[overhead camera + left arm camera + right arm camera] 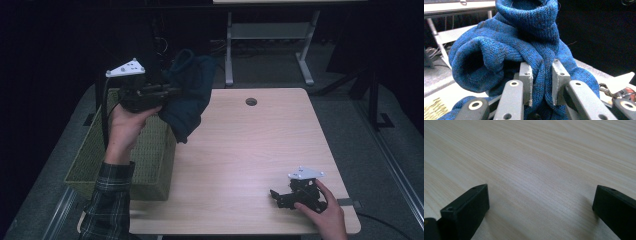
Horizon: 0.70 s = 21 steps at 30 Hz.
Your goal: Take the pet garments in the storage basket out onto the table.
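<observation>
A dark blue knitted garment (187,92) hangs in the air over the table's left edge, bunched and drooping. My left gripper (167,91) is shut on it, held up by a hand with a plaid sleeve. In the left gripper view the grey jaws pinch a fold of the blue knit (506,42), with my left gripper (542,83) clamped around it. My right gripper (275,196) rests low on the table at the front right, held by the other hand. Its black jaws stand wide apart over bare wood in the right gripper view, where my right gripper (541,205) holds nothing.
A green woven basket (150,165) stands at the table's left edge, just below the hanging garment. The light wooden table (250,150) has a round cable hole (251,101) near its far edge. Metal desk legs (229,55) stand behind the table.
</observation>
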Available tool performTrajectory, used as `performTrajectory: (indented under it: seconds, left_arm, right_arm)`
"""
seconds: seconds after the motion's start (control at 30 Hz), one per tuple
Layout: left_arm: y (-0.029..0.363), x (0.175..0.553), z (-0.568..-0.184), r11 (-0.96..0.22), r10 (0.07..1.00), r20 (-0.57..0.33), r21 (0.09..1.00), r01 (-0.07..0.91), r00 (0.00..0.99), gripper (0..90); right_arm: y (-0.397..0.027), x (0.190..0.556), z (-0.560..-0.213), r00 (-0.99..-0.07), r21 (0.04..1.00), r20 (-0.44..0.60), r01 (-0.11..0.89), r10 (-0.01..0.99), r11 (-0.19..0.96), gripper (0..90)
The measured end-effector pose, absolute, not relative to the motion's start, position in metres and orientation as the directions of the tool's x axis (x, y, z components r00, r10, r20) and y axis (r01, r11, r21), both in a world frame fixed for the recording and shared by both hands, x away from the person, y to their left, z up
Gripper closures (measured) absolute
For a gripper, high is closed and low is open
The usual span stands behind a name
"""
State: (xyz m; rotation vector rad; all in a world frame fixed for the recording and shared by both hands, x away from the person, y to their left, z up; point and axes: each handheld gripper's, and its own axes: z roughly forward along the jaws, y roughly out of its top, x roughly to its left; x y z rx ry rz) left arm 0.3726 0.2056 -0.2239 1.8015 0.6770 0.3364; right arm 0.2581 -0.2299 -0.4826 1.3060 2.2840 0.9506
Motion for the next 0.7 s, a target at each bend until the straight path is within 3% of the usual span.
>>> performTrajectory:
  seconds: [0.7]
  left_arm:
    - [0.122,0.389,-0.250,-0.282,0.487,-0.097,0.923,0.262,0.868,74.0]
  right_arm:
    - [-0.230,0.258,-0.483,-0.518,0.698,0.032,0.624,0.855,0.352,0.5]
